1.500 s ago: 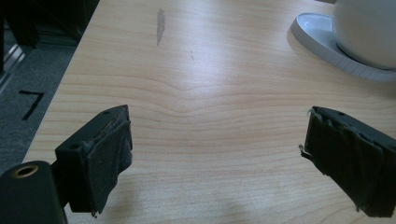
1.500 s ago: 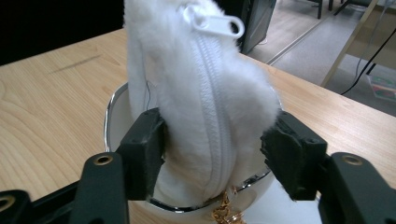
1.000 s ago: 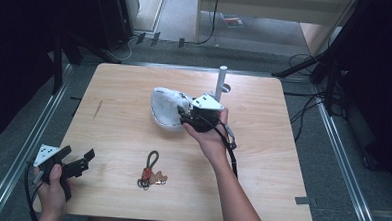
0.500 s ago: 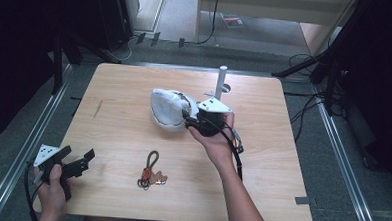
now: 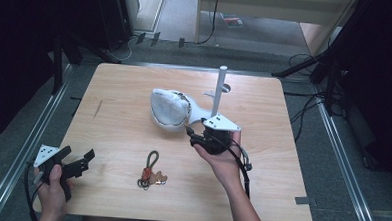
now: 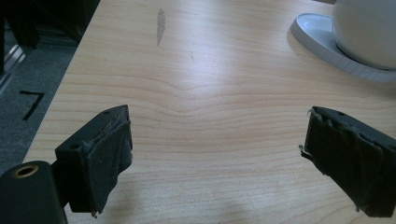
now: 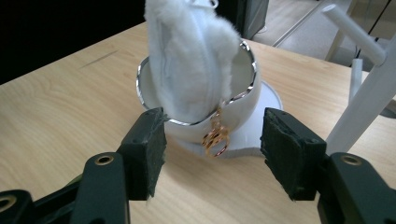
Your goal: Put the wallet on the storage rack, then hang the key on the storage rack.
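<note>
Fluff marks the target: a white furry pouch (image 7: 189,56) stands upright in a glossy, chrome-rimmed white cup (image 7: 243,100) on a saucer, mid-table beside a white stand (image 5: 218,91). Straight ahead of the right gripper (image 7: 212,156), whose padded jaws gape empty; a gold ring charm (image 7: 215,137) dangles between. The left gripper (image 6: 215,158) rests wide apart, farther off.

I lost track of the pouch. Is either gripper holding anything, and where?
Nothing is held: the right gripper stands open before the cup with the fluffy pouch; the left gripper is open over bare table.
</note>
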